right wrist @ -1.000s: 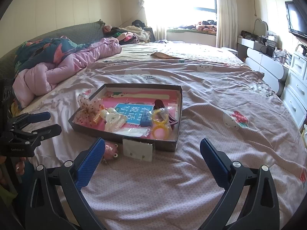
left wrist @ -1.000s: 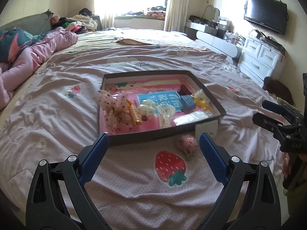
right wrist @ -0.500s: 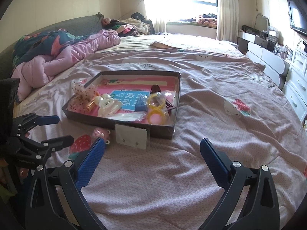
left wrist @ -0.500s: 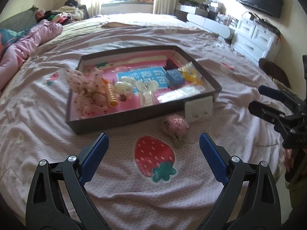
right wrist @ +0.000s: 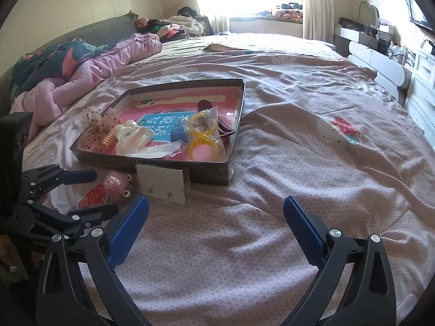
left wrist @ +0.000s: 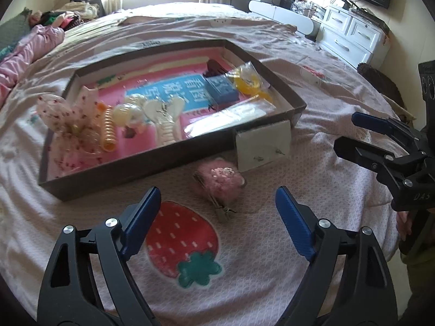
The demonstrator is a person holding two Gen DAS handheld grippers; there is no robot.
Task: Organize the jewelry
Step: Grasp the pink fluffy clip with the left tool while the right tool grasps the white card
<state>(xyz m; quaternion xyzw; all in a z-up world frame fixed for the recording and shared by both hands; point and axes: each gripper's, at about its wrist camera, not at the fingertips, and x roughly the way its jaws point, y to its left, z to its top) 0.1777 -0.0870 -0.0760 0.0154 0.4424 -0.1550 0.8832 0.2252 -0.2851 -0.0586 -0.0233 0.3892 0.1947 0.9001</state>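
Pink hair clip [left wrist: 221,180] lies ahead of closing, empty left hand-held gripper [left wrist: 217,207]; right hand-held gripper [right wrist: 216,221] spread.

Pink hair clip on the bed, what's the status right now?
Left tool closing, nothing between its pads yet. Right tool open, empty. Pink hair clip on the bedspread beside the tray. White earring card close by.

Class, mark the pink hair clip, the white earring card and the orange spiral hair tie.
pink hair clip [left wrist: 221,178]: left wrist view, fuzzy top.
white earring card [left wrist: 262,145]: left wrist view, card face.
orange spiral hair tie [left wrist: 108,130]: left wrist view, coil middle.
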